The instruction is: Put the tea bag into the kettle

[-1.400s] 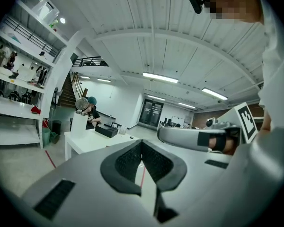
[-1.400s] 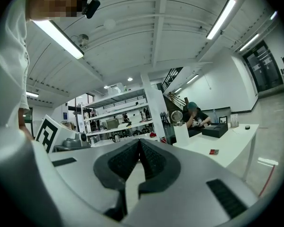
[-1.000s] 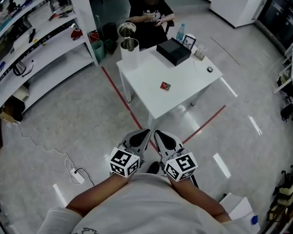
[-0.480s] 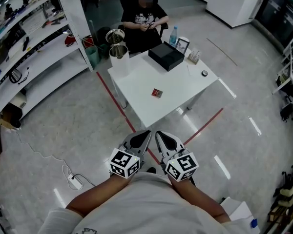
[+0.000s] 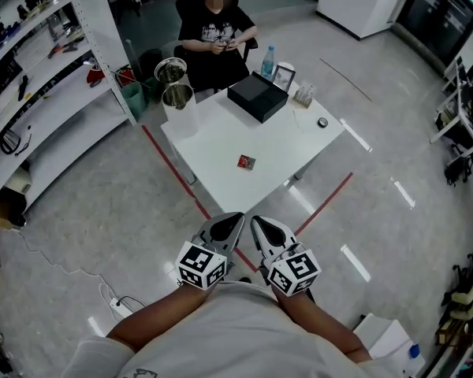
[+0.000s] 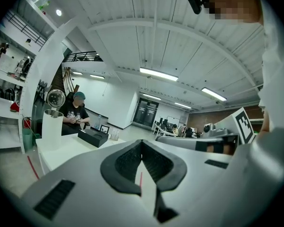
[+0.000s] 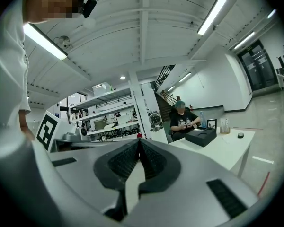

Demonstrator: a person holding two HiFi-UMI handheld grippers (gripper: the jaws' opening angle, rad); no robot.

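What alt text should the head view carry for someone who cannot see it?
Both shut, the left gripper and right gripper point toward a white table holding a red tea bag and an open white kettle; a person sits behind it.

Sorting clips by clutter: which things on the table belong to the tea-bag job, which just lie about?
Job: small red tea bag; tall white kettle with open steel lid.
Lying about: flat black box; clear plastic water bottle; small picture frame.

The table [image 5: 280, 144] is bare along its near edge; kettle [image 5: 179, 113] and black box [image 5: 258, 98] line the far edge, with what may be small clutter [image 5: 303, 95] beside.
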